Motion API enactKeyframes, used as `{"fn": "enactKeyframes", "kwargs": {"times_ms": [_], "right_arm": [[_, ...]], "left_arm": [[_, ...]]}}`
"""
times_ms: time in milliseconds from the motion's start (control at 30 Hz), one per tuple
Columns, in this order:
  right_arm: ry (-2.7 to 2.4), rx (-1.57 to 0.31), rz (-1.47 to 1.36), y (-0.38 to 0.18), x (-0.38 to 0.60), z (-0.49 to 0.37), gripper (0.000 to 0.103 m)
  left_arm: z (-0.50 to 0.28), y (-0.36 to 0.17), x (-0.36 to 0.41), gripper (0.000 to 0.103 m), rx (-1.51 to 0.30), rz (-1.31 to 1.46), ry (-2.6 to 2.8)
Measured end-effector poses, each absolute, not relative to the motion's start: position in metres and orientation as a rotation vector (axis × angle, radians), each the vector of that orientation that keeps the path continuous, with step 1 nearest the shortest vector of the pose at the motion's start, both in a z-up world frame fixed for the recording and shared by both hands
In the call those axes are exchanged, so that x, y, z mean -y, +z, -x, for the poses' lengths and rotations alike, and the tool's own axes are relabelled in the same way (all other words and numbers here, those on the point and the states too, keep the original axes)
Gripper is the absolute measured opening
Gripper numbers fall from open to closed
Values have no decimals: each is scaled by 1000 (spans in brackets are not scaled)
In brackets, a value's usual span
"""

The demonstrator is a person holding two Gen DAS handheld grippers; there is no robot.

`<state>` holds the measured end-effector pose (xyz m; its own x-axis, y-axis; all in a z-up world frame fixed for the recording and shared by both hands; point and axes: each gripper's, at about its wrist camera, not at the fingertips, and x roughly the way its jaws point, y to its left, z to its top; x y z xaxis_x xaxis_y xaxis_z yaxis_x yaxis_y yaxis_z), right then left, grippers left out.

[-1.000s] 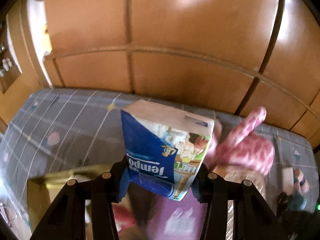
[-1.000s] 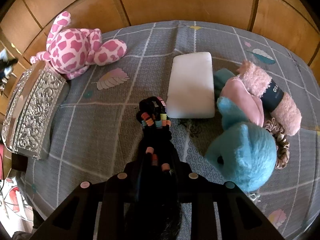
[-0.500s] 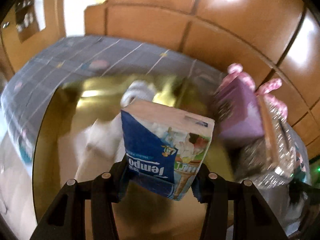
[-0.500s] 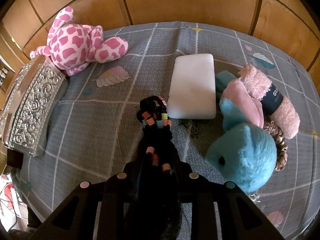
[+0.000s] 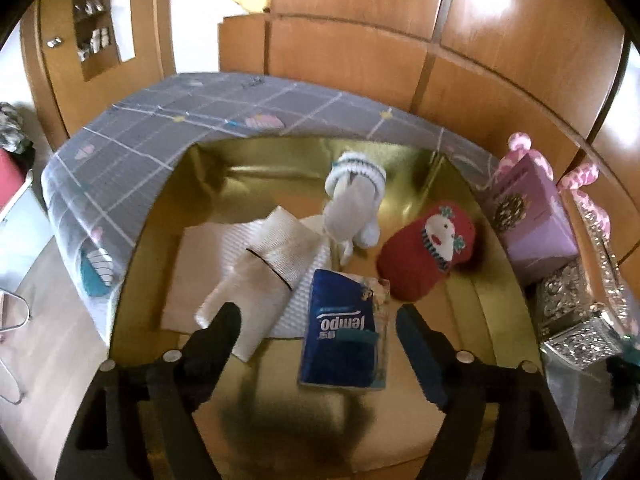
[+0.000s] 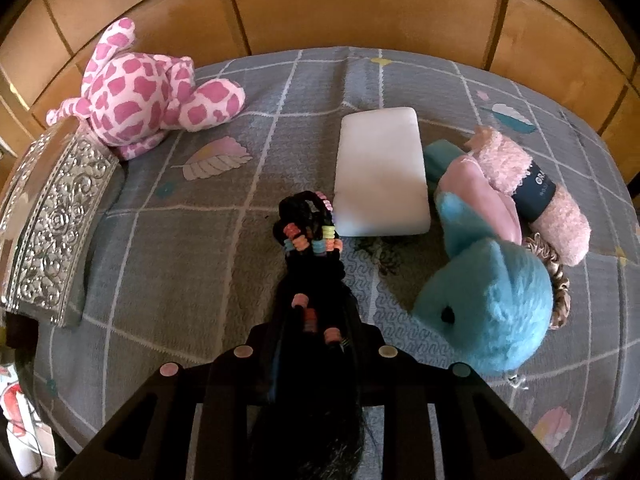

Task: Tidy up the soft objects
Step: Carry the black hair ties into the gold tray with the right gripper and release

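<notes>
My left gripper (image 5: 318,322) is open above a gold box (image 5: 472,304). A blue Tempo tissue pack (image 5: 344,330) lies in the box between the fingers, free of them. The box also holds a white cloth (image 5: 260,268), a white sock (image 5: 354,208) and a red sock (image 5: 430,254). My right gripper (image 6: 312,316) is shut on a bundle of black hair ties with coloured beads (image 6: 310,240), above the grey bedspread (image 6: 192,248). A white pad (image 6: 380,172), a blue plush (image 6: 488,308), a pink fuzzy roll (image 6: 532,192) and a pink spotted plush (image 6: 140,92) lie on the bed.
A silver embossed box (image 6: 52,216) stands at the bed's left edge; it also shows in the left wrist view (image 5: 576,316), beside a purple box (image 5: 532,216). A braided scrunchie (image 6: 556,276) lies behind the blue plush. Wooden wardrobe panels (image 6: 320,8) back the bed.
My left gripper swung over the gold box, opened and let the tissue pack go; the pack now lies in the box. My right gripper has barely moved with the hair ties.
</notes>
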<state>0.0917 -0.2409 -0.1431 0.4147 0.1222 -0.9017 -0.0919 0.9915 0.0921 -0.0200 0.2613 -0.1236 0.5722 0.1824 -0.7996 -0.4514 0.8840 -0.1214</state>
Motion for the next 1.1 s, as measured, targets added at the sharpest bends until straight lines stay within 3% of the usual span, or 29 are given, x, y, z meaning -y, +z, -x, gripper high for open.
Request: {"fn": "enactKeyframes", "kwargs": {"times_ms": [433,800,1100], "right_arm": [[147,-1082,-94,-96,199,-140,24],[246,-938,-63,-12,107,-199,24],[417,-848,20,21,10,-213,24]], "left_arm": [[49,-103,-247,84,-819,322,363],[60,-98,-246,84,-810,340,326],[70,-95,-257,84,-803,350,352]]}}
